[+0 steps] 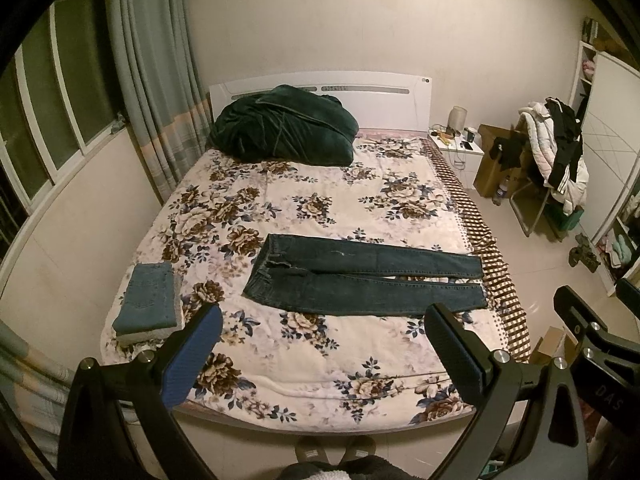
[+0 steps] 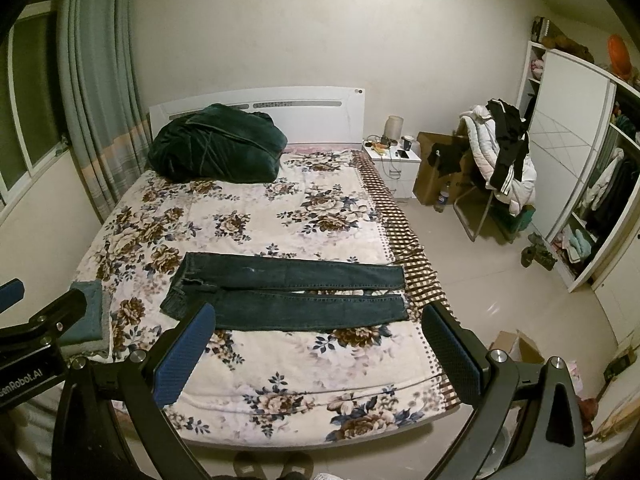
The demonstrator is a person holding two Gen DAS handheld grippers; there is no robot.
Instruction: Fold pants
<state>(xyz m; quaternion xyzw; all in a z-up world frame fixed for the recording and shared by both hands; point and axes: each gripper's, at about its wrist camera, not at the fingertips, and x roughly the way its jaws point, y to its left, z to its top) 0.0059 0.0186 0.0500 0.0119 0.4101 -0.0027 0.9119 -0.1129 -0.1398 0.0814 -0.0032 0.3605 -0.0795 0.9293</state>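
Dark blue jeans point(image 1: 360, 280) lie flat across the floral bed point(image 1: 312, 364), waistband at the left, both legs stretched to the right edge. They also show in the right wrist view point(image 2: 292, 292). My left gripper point(image 1: 324, 324) is open and empty, held above the bed's near edge in front of the jeans. My right gripper point(image 2: 316, 324) is open and empty too, at about the same height, to the right of the left one. The right gripper's body shows in the left wrist view point(image 1: 592, 340).
A stack of folded jeans and grey cloth point(image 1: 150, 300) sits at the bed's near left corner. A dark green blanket point(image 1: 284, 128) lies at the headboard. Nightstand point(image 1: 460, 152), clothes-laden chair point(image 1: 552, 160) and wardrobe point(image 2: 580, 168) stand to the right. My feet point(image 1: 336, 450) are at the bed's foot.
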